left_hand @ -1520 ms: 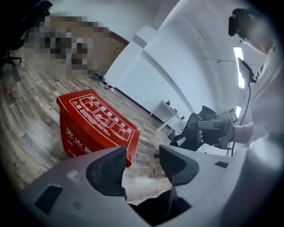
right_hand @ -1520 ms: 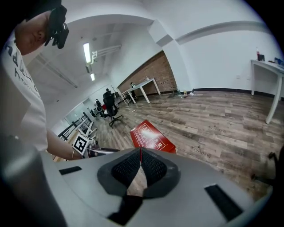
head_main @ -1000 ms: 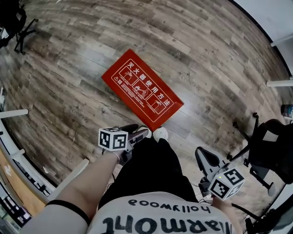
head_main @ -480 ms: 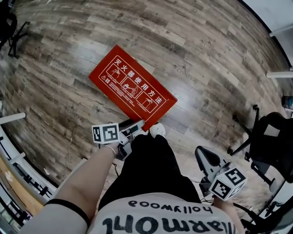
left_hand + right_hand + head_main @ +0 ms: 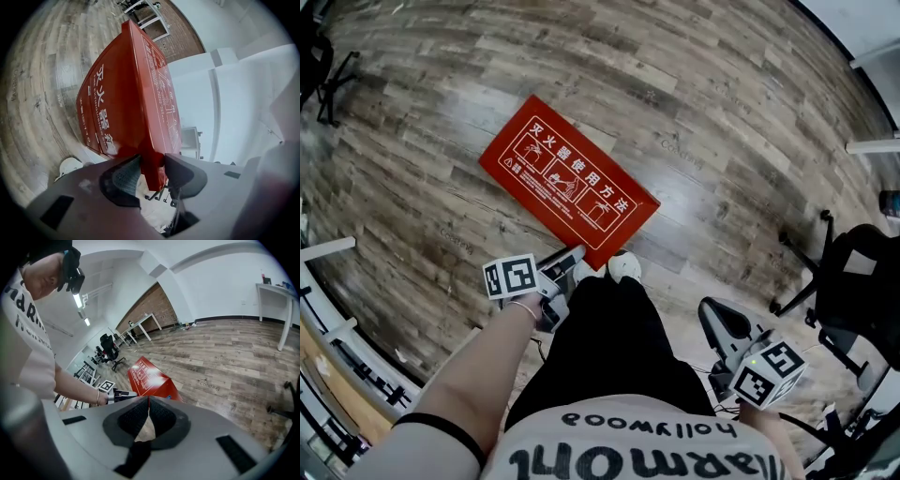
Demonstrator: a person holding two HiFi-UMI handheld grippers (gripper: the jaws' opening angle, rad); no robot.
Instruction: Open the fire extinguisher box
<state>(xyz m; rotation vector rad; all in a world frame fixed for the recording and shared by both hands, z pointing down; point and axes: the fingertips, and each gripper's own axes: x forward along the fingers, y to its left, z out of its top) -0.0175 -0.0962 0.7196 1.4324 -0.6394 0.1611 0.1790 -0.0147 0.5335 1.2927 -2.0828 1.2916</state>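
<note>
The red fire extinguisher box lies flat on the wood floor, its white-printed lid facing up. My left gripper is at the box's near long edge, close to the corner. In the left gripper view its jaws are closing on the lid's edge, which stands between the pads and touches both. The box stretches away from there. My right gripper hangs at the person's right side, away from the box, and is shut with nothing in it. From it I see the box and the left gripper.
A white shoe stands right next to the box's near corner. Black office chairs are at the right and top left. White table frames line the left side. A white desk stands far right.
My left gripper has moved forward to the box's near edge, and its jaws now have the lid's edge between them. The right gripper has stayed where it was.
</note>
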